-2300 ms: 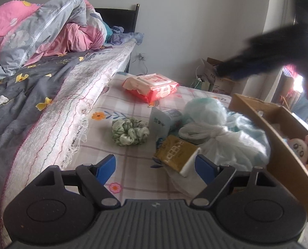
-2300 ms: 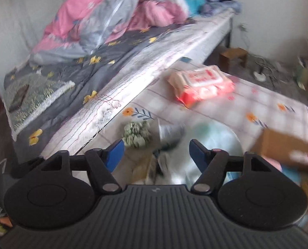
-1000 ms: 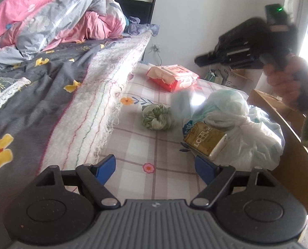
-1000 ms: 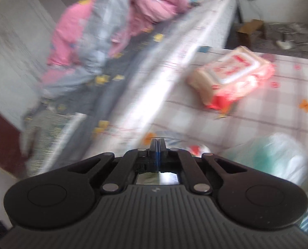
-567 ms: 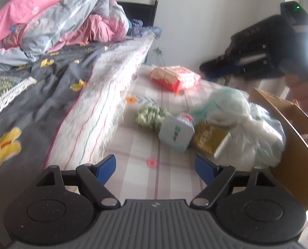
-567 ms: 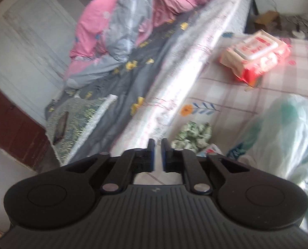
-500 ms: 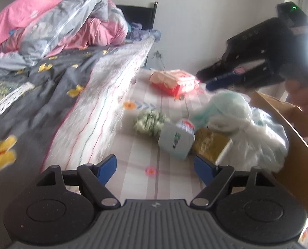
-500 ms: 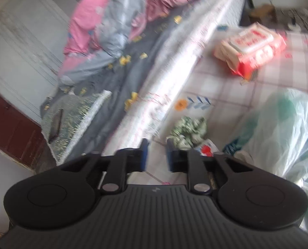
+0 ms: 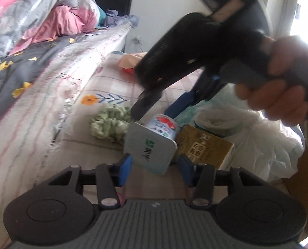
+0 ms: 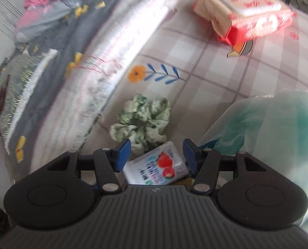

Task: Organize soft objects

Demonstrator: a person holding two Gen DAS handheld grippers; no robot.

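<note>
Both on white strawberry-print carton: left hand-held gripper closing around, right hand-held gripper opening, neither gripping. Next: clean single-sided pinch.

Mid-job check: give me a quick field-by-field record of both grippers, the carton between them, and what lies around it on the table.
left gripper: jaws closing, strawberry carton between them, pads not clearly pressing
right gripper: above the carton, jaws opening, pads astride it
strawberry carton: lying tilted on the checked tablecloth
green scrunchie: just behind the carton, near the bed edge
gold box: beside the carton, against the white plastic bag
wipes pack: far end of the table
cardboard box: right edge, contents hidden
</note>
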